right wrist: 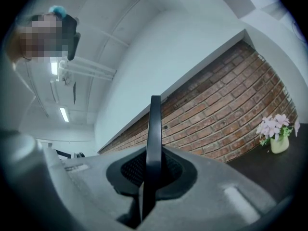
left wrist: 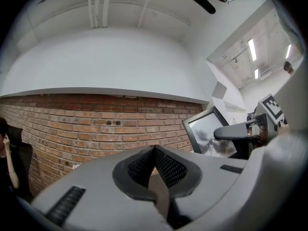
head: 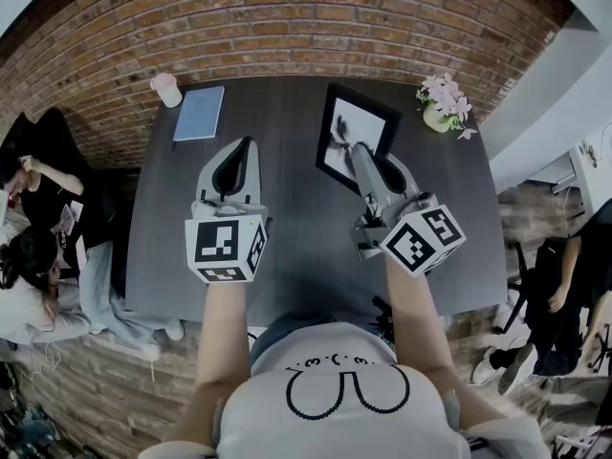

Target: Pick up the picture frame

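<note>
Picture frame [head: 352,127] — black rim, glazed front, tilted up over the dark table [head: 287,256] at about 1 o'clock, apparently lifted clear. Right gripper [head: 366,165] pinches its near edge, jaws narrow on the thin rim. Left gripper [head: 241,156] at 11 o'clock, jaws closed on nothing. Judged: light, stiff, glass fragile, smooth rim may slip or swing — best held mid-edge, on the rim, not the glass.
</note>
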Available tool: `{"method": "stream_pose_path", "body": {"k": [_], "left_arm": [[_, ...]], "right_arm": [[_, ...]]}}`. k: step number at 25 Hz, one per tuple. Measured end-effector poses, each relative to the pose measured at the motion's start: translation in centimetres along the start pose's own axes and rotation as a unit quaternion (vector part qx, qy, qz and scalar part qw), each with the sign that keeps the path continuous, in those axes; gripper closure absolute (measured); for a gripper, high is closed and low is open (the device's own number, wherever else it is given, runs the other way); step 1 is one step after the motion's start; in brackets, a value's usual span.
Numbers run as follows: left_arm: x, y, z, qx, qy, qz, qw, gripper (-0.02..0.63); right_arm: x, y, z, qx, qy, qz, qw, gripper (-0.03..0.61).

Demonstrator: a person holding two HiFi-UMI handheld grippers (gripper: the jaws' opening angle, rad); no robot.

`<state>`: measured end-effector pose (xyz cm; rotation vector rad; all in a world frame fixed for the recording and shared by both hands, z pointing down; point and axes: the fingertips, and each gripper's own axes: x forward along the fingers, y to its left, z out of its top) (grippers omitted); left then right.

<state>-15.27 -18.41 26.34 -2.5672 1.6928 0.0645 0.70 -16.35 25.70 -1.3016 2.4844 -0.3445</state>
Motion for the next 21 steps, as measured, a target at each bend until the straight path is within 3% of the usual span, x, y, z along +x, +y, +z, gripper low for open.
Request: {"method": "stream_pose_path", "body": {"k": [21], "left_arm": [[-0.02,0.13,0.93,0.003,-0.012,-0.003,0.9999,0.615]], "right_arm": [[-0.03,-0.05,-0.27,-0.002,0.001,-0.006,1.000,0.561]]}}
